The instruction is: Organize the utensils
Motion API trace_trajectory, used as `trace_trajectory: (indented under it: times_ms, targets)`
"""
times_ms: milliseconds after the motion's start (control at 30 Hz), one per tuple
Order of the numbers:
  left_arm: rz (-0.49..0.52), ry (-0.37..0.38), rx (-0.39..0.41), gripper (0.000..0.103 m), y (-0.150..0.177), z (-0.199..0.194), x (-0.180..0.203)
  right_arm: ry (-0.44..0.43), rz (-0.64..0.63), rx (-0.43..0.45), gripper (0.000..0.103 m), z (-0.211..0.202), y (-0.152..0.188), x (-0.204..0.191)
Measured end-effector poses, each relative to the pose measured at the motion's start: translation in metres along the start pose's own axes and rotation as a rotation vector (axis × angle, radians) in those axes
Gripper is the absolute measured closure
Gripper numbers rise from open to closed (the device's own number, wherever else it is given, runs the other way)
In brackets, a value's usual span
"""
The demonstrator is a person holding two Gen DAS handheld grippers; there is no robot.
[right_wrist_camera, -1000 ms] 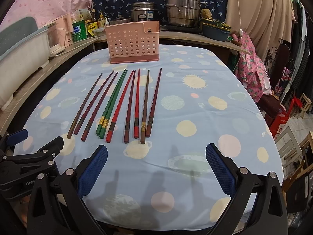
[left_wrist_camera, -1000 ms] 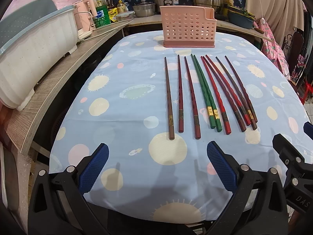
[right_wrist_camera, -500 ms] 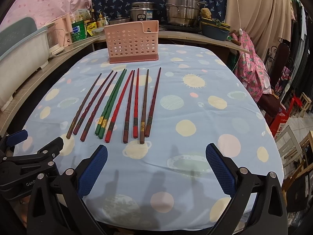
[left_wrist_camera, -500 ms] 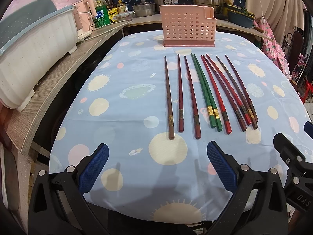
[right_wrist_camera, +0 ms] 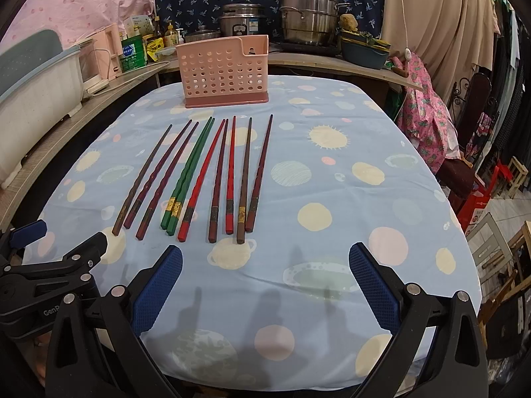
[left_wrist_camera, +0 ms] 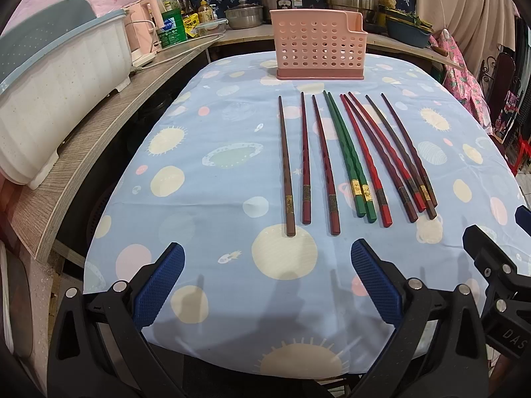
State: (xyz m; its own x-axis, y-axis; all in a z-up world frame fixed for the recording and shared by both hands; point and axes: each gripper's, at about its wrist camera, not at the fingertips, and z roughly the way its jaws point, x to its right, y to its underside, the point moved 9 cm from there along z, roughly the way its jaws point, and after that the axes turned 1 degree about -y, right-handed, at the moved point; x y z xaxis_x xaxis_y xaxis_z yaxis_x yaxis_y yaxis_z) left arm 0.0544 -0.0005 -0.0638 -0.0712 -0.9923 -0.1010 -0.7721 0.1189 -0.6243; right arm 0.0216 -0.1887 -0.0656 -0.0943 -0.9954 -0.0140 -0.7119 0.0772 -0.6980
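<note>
Lettering "DAS" on right hand-held gripper (left_wrist_camera: 497, 285)

"DAS" on right claw (left_wrist_camera: 511, 335) body | "GenP" on left claw (right_wrist_camera: 49, 311) body | rest unreadable

Ten chopsticks (left_wrist_camera: 361, 156): two green (left_wrist_camera: 348, 156), eight red or brown; one pink basket (left_wrist_camera: 318, 49).

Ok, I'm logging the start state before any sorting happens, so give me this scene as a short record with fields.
surface: table under a light blue tablecloth
utensils: ten chopsticks lying side by side, thick ends toward the grippers
green pair: two green chopsticks touching
holder: pink perforated basket, upright beyond the chopstick tips
left gripper: open, holding nothing
right gripper: open, holding nothing
progress: no chopstick visibly in the basket
</note>
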Motion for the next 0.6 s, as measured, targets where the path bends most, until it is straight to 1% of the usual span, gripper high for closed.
trace_trajectory:
  times_ms: [600]
  targets:
    - [0.001,0.0,0.001,0.007,0.0007,0.0001,0.0004,0.0,0.002,-0.001,0.007,0.0,0.0005,-0.0001]
